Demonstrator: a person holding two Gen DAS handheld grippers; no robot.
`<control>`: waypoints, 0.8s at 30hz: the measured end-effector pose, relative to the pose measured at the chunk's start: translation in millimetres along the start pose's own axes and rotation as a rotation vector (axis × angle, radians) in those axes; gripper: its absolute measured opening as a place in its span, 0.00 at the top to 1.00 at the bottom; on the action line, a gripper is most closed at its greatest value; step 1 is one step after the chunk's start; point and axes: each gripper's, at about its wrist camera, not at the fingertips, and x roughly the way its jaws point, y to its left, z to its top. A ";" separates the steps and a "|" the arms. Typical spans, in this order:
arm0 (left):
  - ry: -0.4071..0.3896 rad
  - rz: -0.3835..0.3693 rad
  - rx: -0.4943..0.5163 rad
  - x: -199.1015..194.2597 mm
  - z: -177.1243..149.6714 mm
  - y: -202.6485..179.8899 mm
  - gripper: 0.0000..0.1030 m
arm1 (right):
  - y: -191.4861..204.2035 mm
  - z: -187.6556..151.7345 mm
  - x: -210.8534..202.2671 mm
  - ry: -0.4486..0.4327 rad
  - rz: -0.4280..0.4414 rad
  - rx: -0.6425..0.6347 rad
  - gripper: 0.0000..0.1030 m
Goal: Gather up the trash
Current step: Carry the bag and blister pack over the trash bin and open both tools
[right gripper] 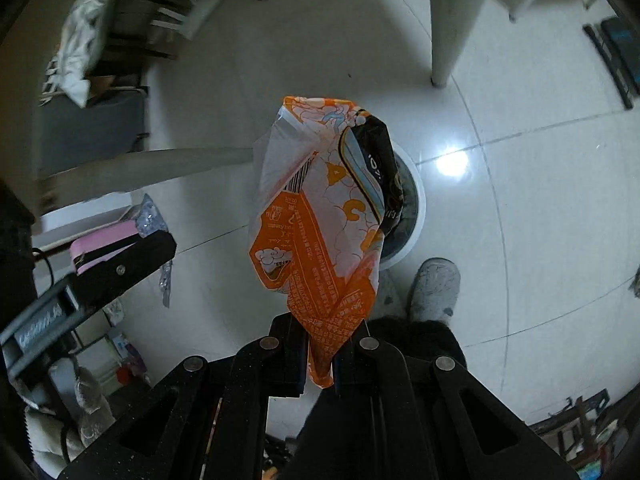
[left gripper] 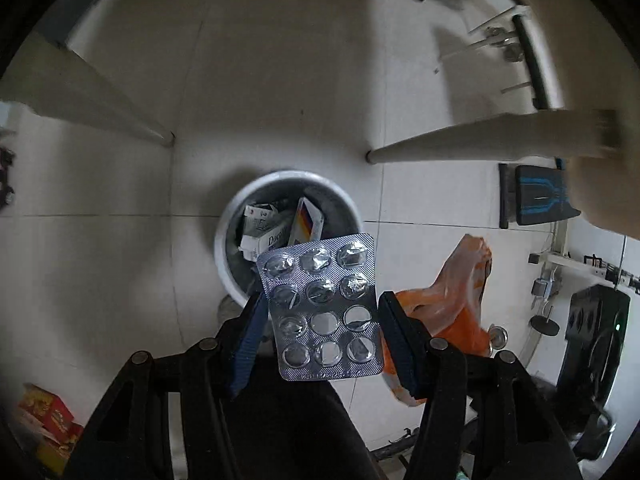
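In the left wrist view a silver blister pack [left gripper: 325,307] with emptied pockets sits between the fingers of my left gripper [left gripper: 320,312], above a round white trash bin [left gripper: 224,232] that holds small boxes. The jaws stand wide apart with gaps beside the pack, so the pack seems loose. My right gripper [right gripper: 320,340] is shut on the bottom corner of an orange snack bag [right gripper: 320,216], held above the floor with the bin [right gripper: 412,200] partly hidden behind it. The bag also shows in the left wrist view [left gripper: 456,300].
White table legs [left gripper: 460,140] [right gripper: 452,20] stand on the tiled floor near the bin. A shoe [right gripper: 434,292] is beside the bin. My left gripper's body [right gripper: 120,264] shows at left. Red boxes [left gripper: 44,420] and dark equipment [left gripper: 596,336] lie at the edges.
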 end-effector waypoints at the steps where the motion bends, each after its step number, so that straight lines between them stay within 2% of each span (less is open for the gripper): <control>1: 0.016 0.000 -0.001 12.8 5.7 1.9 0.47 | -7.2 5.4 14.9 0.008 0.001 0.009 0.91; 5: 0.094 0.020 -0.018 72.0 19.3 13.1 0.46 | -26.1 26.0 75.9 0.050 0.006 0.042 0.91; 6: 0.102 0.018 -0.019 82.2 20.1 15.6 0.42 | -29.9 30.7 92.0 0.061 0.002 0.041 0.91; 7: 0.100 0.018 -0.025 84.8 19.6 20.4 0.29 | -32.8 33.5 102.7 0.069 -0.005 0.041 0.90; 9: 0.086 0.017 -0.047 87.0 16.9 30.9 0.11 | -38.5 39.7 120.9 0.082 -0.018 0.049 0.88; 10: 0.080 0.025 -0.050 85.5 13.7 35.5 0.09 | -38.6 42.0 126.9 0.089 -0.019 0.052 0.86; 11: 0.075 0.046 -0.050 83.8 10.3 39.2 0.09 | -39.8 43.9 134.6 0.099 -0.015 0.057 0.76; 12: 0.070 0.058 -0.050 81.9 7.0 42.0 0.09 | -39.2 45.6 139.4 0.103 -0.011 0.058 0.54; 13: 0.057 0.068 -0.050 77.6 4.3 45.7 0.07 | -39.1 44.5 142.4 0.103 -0.012 0.058 0.26; 15: 0.009 0.104 -0.050 60.8 -3.5 47.5 0.05 | -37.3 41.2 139.6 0.091 0.004 0.042 0.11; 17: -0.039 0.140 -0.054 45.5 -10.0 51.4 0.05 | -36.8 35.9 133.1 0.076 -0.019 0.016 0.10; 19: -0.084 0.185 -0.051 28.7 -18.2 52.8 0.05 | -29.4 28.8 122.5 0.053 -0.065 -0.010 0.02; 24: -0.149 0.274 -0.012 -21.5 -44.6 36.0 0.05 | -6.3 5.1 72.3 -0.048 -0.217 -0.098 0.02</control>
